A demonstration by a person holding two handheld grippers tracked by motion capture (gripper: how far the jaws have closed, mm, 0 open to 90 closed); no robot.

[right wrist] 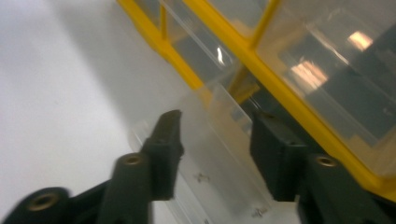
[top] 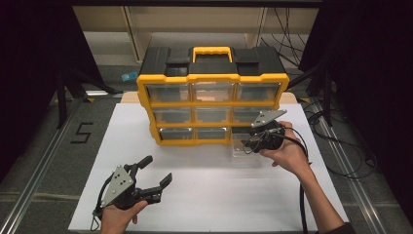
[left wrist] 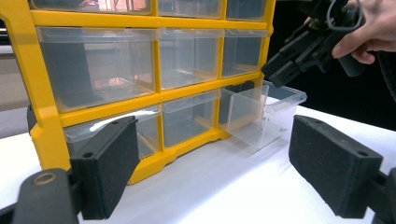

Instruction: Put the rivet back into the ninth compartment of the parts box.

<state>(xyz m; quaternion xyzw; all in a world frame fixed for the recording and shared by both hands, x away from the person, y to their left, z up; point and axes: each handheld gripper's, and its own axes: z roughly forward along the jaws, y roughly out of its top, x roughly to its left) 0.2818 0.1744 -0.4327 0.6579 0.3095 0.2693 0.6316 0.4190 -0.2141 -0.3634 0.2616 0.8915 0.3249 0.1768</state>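
You held the right gripper (top: 249,142) open, jaws straddling the front wall of the clear drawer (left wrist: 261,112), which stood pulled out of the bottom-right bay of the yellow organizer (top: 212,78). Squeezing squarely on that wall before pulling would have suited best. Your left gripper (top: 158,170) waited open, well apart. Its view showed the drawer's extension; yours was blurred.

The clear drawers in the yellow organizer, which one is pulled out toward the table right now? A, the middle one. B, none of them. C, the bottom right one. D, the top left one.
C: the bottom right drawer juts out of the yellow organizer onto the white table, with the right gripper at it.
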